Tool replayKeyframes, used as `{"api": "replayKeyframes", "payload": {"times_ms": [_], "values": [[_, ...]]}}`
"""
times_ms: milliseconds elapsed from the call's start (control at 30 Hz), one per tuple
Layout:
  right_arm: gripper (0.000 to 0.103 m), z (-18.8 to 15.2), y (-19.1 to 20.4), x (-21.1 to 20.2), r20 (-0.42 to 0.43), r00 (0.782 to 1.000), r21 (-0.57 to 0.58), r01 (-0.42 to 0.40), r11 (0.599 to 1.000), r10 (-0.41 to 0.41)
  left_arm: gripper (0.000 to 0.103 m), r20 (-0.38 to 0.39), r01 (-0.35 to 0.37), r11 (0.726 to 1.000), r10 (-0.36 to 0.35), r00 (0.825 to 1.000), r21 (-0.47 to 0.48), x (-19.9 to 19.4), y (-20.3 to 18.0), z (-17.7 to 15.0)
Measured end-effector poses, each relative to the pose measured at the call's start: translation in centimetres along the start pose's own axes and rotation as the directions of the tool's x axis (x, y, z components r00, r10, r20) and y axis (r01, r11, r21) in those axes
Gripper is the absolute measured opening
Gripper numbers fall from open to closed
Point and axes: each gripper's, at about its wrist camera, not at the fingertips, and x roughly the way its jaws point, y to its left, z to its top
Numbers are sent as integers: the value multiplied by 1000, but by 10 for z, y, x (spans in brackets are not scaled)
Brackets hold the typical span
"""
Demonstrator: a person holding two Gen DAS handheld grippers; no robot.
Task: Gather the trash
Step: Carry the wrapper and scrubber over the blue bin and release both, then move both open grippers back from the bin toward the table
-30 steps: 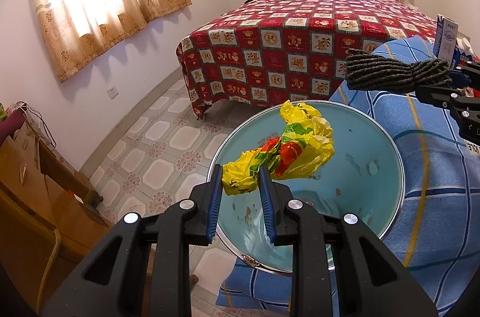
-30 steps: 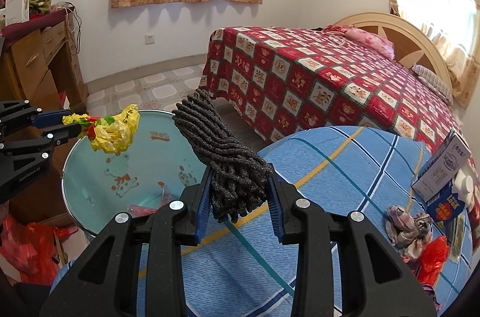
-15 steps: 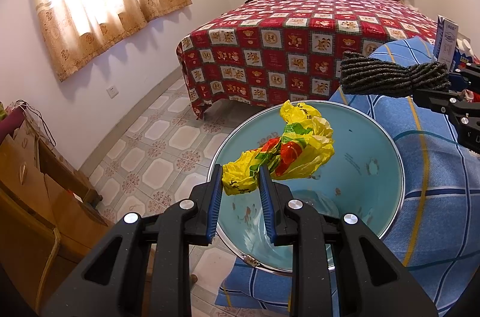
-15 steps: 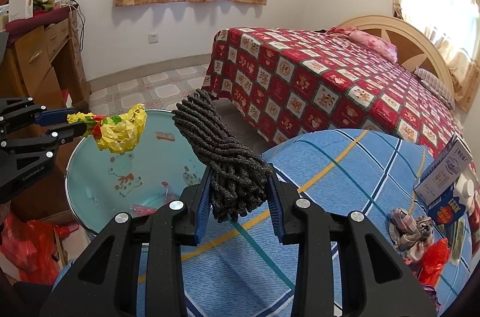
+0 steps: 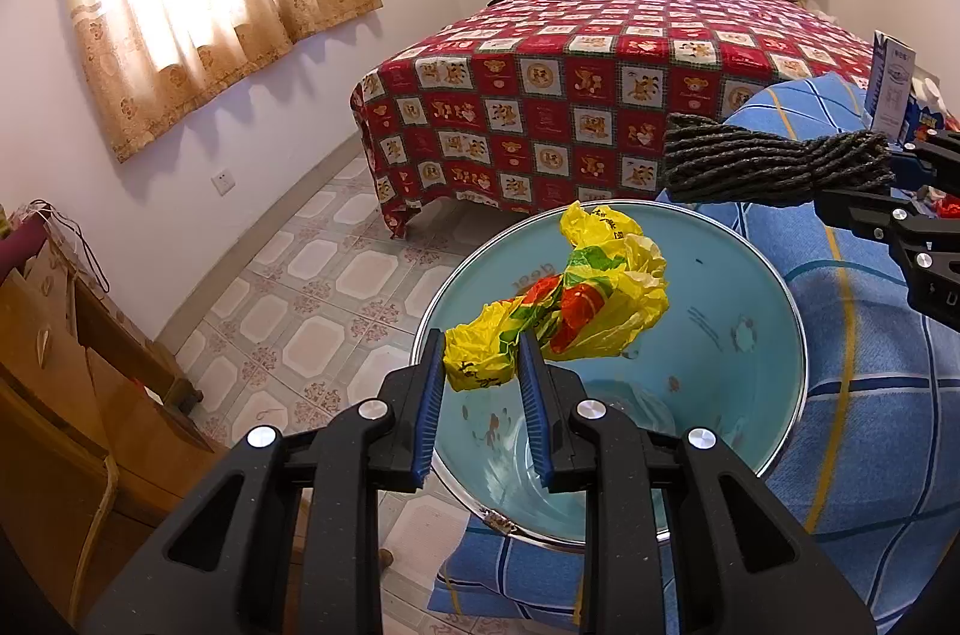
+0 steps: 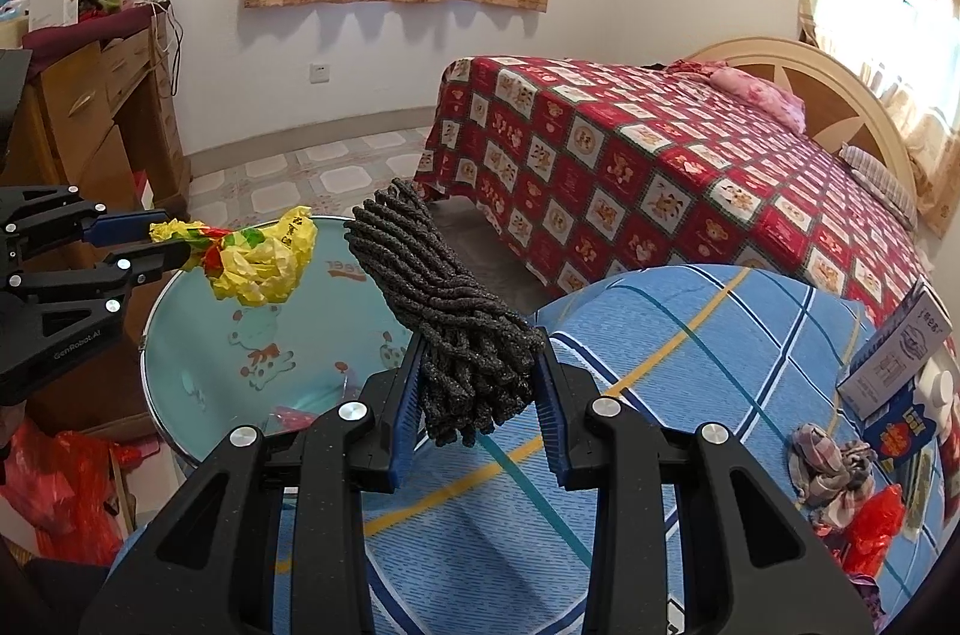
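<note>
Over one basin (image 5: 750, 395): one yellow bag (image 5: 576, 305), one grey cord bundle (image 6: 456, 329).

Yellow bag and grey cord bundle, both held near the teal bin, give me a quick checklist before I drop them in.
1. Left claw shut on the yellow bag: ok.
2. Yellow bag over the teal bin opening: ok.
3. Right claw shut on the grey cord bundle: ok.
4. Cord bundle fully over the bin: not ok, only its far end reaches the rim.
5. Room left in the bin: ok, mostly empty.
6. Claws clear of each other: ok.
</note>
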Motion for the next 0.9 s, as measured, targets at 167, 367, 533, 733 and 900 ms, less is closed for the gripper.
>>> {"api": "replayKeyframes", "payload": {"times_ms": [167, 367, 533, 733, 900], "values": [[34, 0, 1, 1, -1, 1000, -6, -1, 1000, 1, 25, -2, 1, 1000, -1, 1000, -3, 1, 1, 0], [63, 0, 2, -2, 13, 1000, -1, -8, 1000, 8, 44, -1, 13, 1000, -13, 1000, -20, 1, 3, -2], [66, -1, 5, -2, 19, 1000, -13, -13, 1000, 13, 51, 1, 21, 1000, -21, 1000, -19, 2, 0, -4], [67, -2, 6, -2, 15, 1000, -6, -18, 1000, 18, 56, 5, 14, 1000, -14, 1000, -24, 2, -1, -4], [67, -3, 5, -2, 17, 1000, -6, -18, 1000, 18, 56, 4, 13, 1000, -12, 1000, -27, 1, 0, -3]]}}
